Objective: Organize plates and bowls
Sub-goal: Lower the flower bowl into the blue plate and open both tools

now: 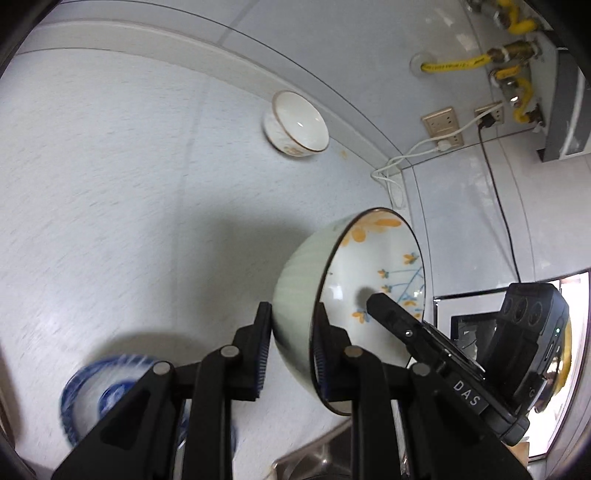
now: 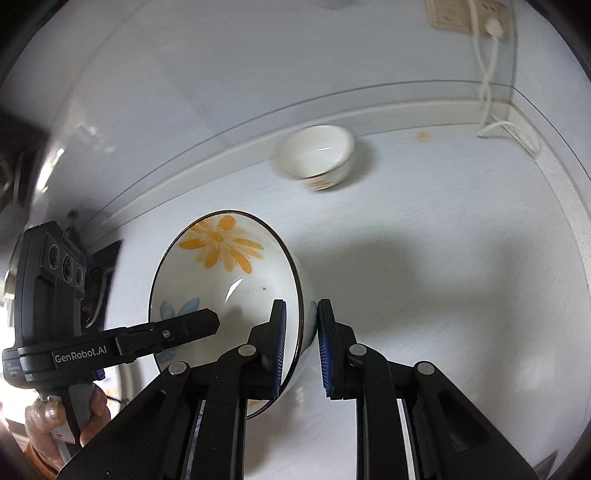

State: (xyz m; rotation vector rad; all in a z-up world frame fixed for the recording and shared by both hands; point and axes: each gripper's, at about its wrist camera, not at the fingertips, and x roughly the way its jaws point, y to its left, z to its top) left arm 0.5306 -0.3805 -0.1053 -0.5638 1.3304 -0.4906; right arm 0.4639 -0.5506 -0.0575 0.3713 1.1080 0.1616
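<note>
A pale green bowl with orange flowers inside (image 1: 373,280) is held above the white counter by both grippers. My left gripper (image 1: 291,350) is shut on its rim, one finger outside the wall and one inside. My right gripper (image 2: 301,347) is shut on the opposite rim of the same flower bowl (image 2: 221,273). The right gripper's finger shows inside the bowl in the left wrist view (image 1: 399,317). A small white bowl with a gold rim (image 1: 297,123) stands on the counter near the back wall; it also shows in the right wrist view (image 2: 317,155). A blue-patterned bowl (image 1: 92,395) sits low left, blurred.
The white counter (image 1: 129,221) meets a tiled wall with sockets (image 1: 441,123) and white cables (image 1: 391,173). Yellow gas hoses (image 1: 517,26) hang at the top right. A steel sink edge (image 1: 317,454) lies below the held bowl.
</note>
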